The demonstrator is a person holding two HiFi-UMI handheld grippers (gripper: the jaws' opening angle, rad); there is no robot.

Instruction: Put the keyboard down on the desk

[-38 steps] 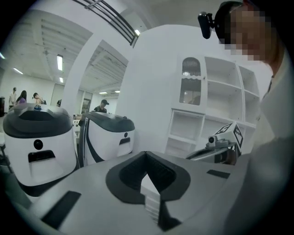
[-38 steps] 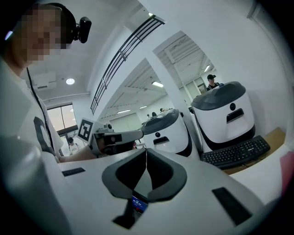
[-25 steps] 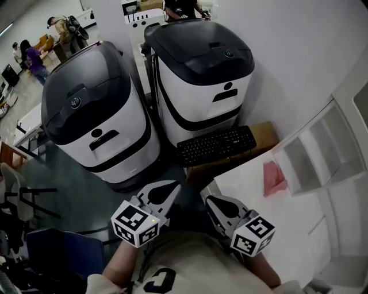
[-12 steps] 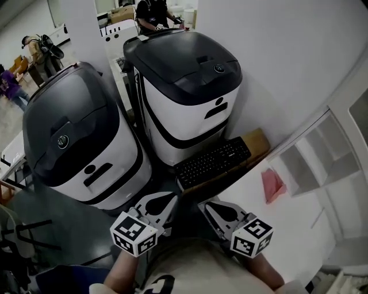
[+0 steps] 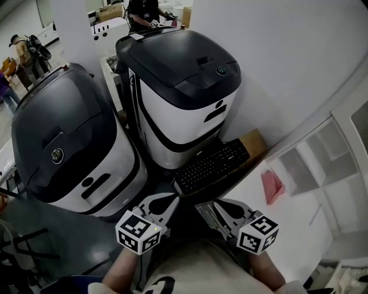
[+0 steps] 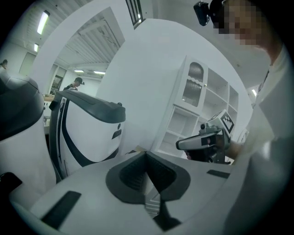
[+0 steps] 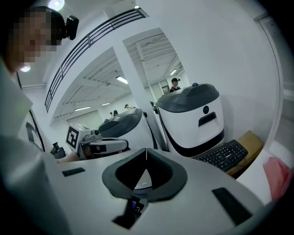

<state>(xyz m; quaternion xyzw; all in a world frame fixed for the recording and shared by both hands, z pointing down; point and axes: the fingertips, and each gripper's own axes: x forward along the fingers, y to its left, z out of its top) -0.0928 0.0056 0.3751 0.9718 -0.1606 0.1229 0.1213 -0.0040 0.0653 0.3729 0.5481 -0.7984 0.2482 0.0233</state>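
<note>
Left tool (image 5: 172, 198): jaws closed tip to tip with nothing between them; held low at near centre, pointing far and slightly right.
Right tool (image 5: 204, 207): jaws likewise closed and empty; just right of the left tool and apart from it, pointing far and slightly left.
Keyboard (image 5: 211, 166): black, lying flat on a cardboard box (image 5: 253, 142); set diagonally with its right end farther away; beyond both tools and touched by neither.
Keyboard surroundings: it sits at the foot of the right machine (image 5: 183, 86), a white unit with a black top. The table's far-left corner is just beside the keyboard's near edge, but contact there cannot be confirmed from this angle.
Table (image 5: 299, 218): white, at the right, carrying a pink cloth (image 5: 272, 186) near its far edge.
Shelf unit (image 5: 322, 158): white with open compartments, on the right beyond the table.
Left machine (image 5: 63, 143): same pattern as the right machine, standing to its left and nearer.
Background: a person (image 5: 144, 10) stands behind the right machine, at the far side.
</note>
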